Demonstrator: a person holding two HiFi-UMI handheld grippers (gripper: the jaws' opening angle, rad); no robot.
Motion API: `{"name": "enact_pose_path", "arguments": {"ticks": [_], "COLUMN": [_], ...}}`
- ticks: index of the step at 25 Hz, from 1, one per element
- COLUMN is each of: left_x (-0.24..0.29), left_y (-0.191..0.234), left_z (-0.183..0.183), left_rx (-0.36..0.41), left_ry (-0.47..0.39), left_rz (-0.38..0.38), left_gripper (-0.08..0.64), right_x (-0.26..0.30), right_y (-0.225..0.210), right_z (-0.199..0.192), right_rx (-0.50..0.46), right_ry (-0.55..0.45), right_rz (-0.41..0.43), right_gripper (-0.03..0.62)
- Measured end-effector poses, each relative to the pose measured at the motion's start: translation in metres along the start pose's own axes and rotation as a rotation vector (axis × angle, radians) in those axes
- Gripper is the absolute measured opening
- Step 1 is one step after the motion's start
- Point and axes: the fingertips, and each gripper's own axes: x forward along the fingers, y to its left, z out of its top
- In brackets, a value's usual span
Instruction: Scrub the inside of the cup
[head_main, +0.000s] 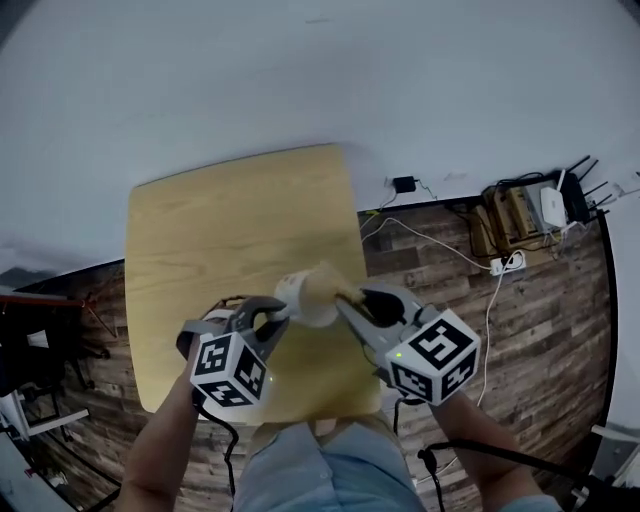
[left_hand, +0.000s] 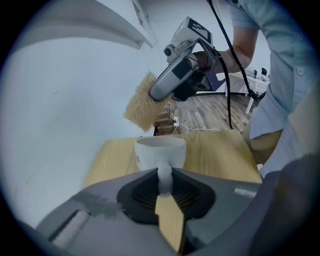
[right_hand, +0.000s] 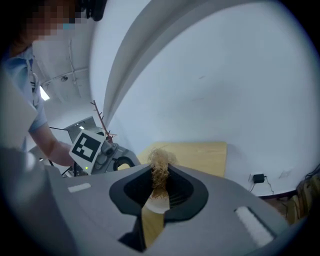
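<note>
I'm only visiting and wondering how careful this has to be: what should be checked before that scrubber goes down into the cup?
1. Cup hold: left gripper is shut on the handle of the white cup: ok.
2. Scrubber hold: right gripper is shut on the fibre scrubber: ok.
3. Cup mouth unblocked: ok.
4. Scrubber inside the cup: not ok, it sits outside, above the rim.
5. Scrubber centred over the mouth: cannot tell.
6. Cup empty inside: cannot tell, interior hidden.
</note>
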Motion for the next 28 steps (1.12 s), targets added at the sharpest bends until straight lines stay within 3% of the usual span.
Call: {"name": "enact_pose_path", "arguments": {"ticks": [5, 11, 19, 28], "left_x": [-0.001, 0.005, 0.014, -0.031], "left_y": [-0.003, -0.003, -0.023, -0.024], "left_z": [-0.018, -0.041, -0.072, -0.091], "left_rx": [-0.138, -0.338, -0.357, -0.446], "left_ry": [-0.15, -0.312, -0.306, -0.341], "left_rz": [0.016, 0.029, 0.009, 0.1], "left_gripper": [0.069, 0.072, 0.079, 0.094], "right_x": [-0.007, -0.012, -0.01, 0.0], "right_y": [0.0, 0.005, 0.021, 0.038], "right_z": [0.02, 0.028, 0.03, 0.038], "right_rx": [-0.039, -0.063, -0.096, -0.126], "right_ry": [-0.076, -0.085, -0.103, -0.128], "right_rz": [-0.076, -0.141, -0.205, -0.207], "right_gripper": [0.058, 0.058, 0.058, 0.06]}}
